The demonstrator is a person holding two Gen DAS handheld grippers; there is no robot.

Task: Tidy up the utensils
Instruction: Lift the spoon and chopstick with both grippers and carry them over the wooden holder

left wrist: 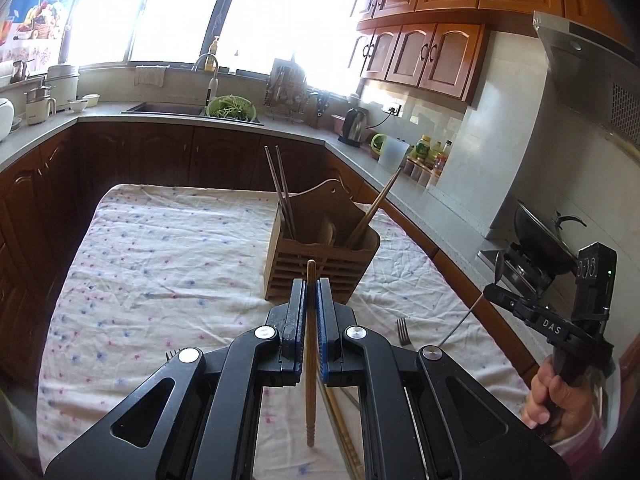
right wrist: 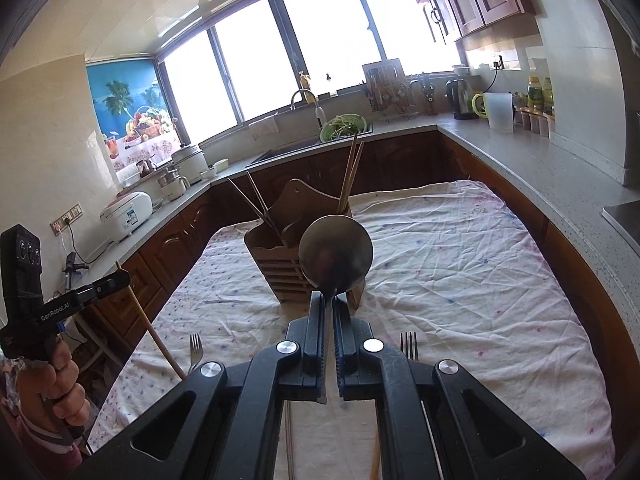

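A wide worktop [left wrist: 160, 240] fills the middle of the kitchen, draped in a crumpled white cloth [right wrist: 460, 264] speckled with small blue and pink flowers. On the cloth, toward the far end, stands a wooden utensil holder [left wrist: 320, 256], boxy, with a slatted front, a tall curved backboard and separate compartments; two thin dark chopsticks [left wrist: 282, 192] lean out of its left compartment and a paler wooden pair [left wrist: 376, 204] slants from the right one. The left claw [left wrist: 311, 292], black with blue pads, is closed tight on a single light wooden chopstick [left wrist: 311, 360], round, with a ridged lower end, held nearly upright above the cloth and in front of the holder. The right claw [right wrist: 329, 308] is pinched shut on the slim handle of a steel ladle [right wrist: 336, 256], whose round, dull-shining bowl rises in front of the holder. Two metal forks lie flat on the cloth near the claws: one fork [right wrist: 195, 350] to the left, another fork [right wrist: 409, 346] to the right, tines pointing away.
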